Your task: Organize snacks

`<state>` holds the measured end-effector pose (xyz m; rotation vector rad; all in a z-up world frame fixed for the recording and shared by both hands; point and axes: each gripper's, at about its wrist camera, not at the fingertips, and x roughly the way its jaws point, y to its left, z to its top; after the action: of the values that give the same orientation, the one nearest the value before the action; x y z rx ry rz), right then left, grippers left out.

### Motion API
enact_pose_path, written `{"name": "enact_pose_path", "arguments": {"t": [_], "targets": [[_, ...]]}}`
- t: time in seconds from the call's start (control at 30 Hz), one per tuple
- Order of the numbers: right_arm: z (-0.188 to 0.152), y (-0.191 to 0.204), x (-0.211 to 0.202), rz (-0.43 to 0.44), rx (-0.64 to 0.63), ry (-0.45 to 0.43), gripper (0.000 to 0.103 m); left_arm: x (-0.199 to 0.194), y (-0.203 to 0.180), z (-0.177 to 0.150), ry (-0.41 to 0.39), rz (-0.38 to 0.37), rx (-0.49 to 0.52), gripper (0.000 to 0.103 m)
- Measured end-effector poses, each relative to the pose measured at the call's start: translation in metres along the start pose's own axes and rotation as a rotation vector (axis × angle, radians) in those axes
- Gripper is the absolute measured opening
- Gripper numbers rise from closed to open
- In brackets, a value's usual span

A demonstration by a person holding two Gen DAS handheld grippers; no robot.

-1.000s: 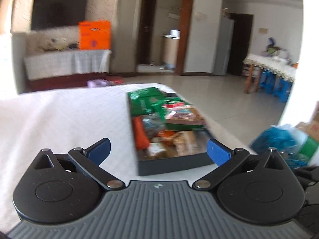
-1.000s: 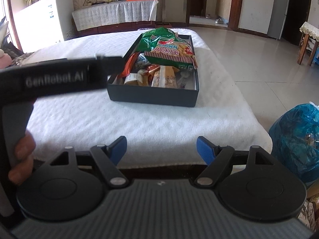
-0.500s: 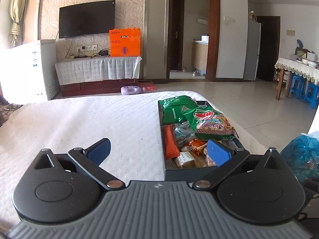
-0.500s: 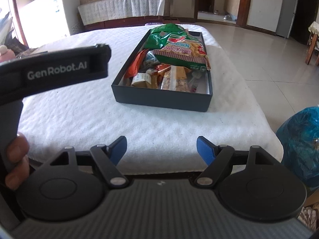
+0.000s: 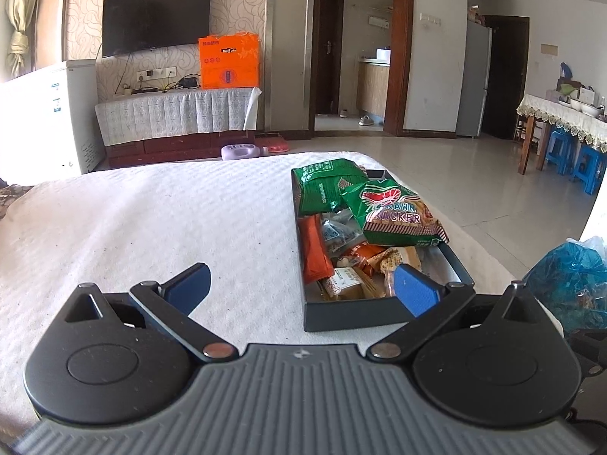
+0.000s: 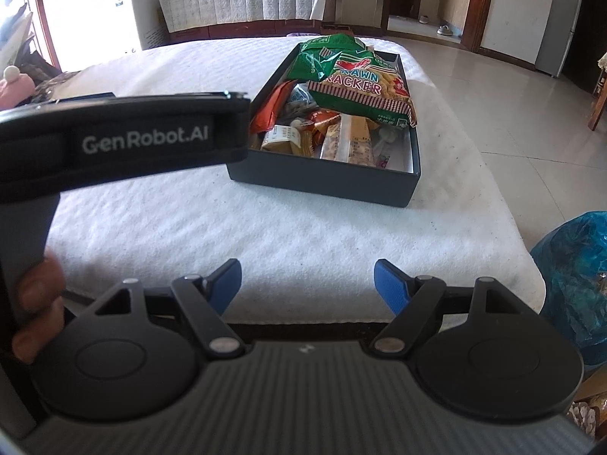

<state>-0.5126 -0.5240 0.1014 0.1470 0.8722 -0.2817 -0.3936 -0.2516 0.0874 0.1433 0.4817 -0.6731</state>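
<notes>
Left wrist view, bottom of frame: my left tongs (image 5: 301, 288) are released, the two blue pads spread wide with nothing between them, held over the white textured cloth (image 5: 151, 227). The right-hand pad overlaps the near corner of the dark box (image 5: 353, 316) in the picture; whether it touches the box I cannot tell.

Right wrist view, bottom of frame: my right tongs (image 6: 307, 284) are likewise released and empty, poised at the near edge of the cloth. At the left edge, fingers (image 6: 38, 295) of my hand grip a black handle, and the body of the other tool, lettered "GenRobot.AI" (image 6: 144, 138), crosses the left half of the frame and hides the box's near left corner.

Centre of both views: the dark box lies on the cloth, toward its right side, and holds the snacks. An orange packet (image 5: 314, 254) lies along its left wall; small tan and yellow wrapped bars (image 6: 347, 138) fill the near end. A "Prawn Cracker" bag (image 5: 398, 218) rests on top of the heap, and a green bag (image 5: 326, 189) lies behind it at the far end.

Right edge: a blue plastic bag (image 6: 576, 284) sits beside the cloth-covered surface, below its level.

Upper left, left wrist view: a wall television (image 5: 155, 19) and an orange carton (image 5: 229, 61).
</notes>
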Motion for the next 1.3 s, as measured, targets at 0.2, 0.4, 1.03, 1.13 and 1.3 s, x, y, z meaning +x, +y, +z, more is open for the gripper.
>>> {"name": "enact_pose_path", "arguments": {"t": [0.2,0.4,1.03,1.13,1.3], "targets": [[0.0,-0.003,0.0,0.005,0.026,-0.011,0.079,0.002,0.001,-0.001,0.008,-0.031,-0.004,0.103],[-0.001,-0.007,-0.006,-0.031,0.055,-0.062,0.079,0.001,0.001,-0.001,0.0,-0.031,0.005,0.103],[0.007,0.0,-0.002,-0.125,0.033,-0.153,0.079,-0.014,0.017,-0.001,-0.034,-0.019,0.039,0.103],[0.012,0.005,0.006,-0.139,0.013,-0.146,0.079,-0.015,0.02,-0.001,-0.029,-0.01,0.04,0.103],[0.02,0.011,0.017,-0.157,-0.011,-0.142,0.079,-0.016,0.025,-0.002,-0.03,0.005,0.047,0.103]]}}
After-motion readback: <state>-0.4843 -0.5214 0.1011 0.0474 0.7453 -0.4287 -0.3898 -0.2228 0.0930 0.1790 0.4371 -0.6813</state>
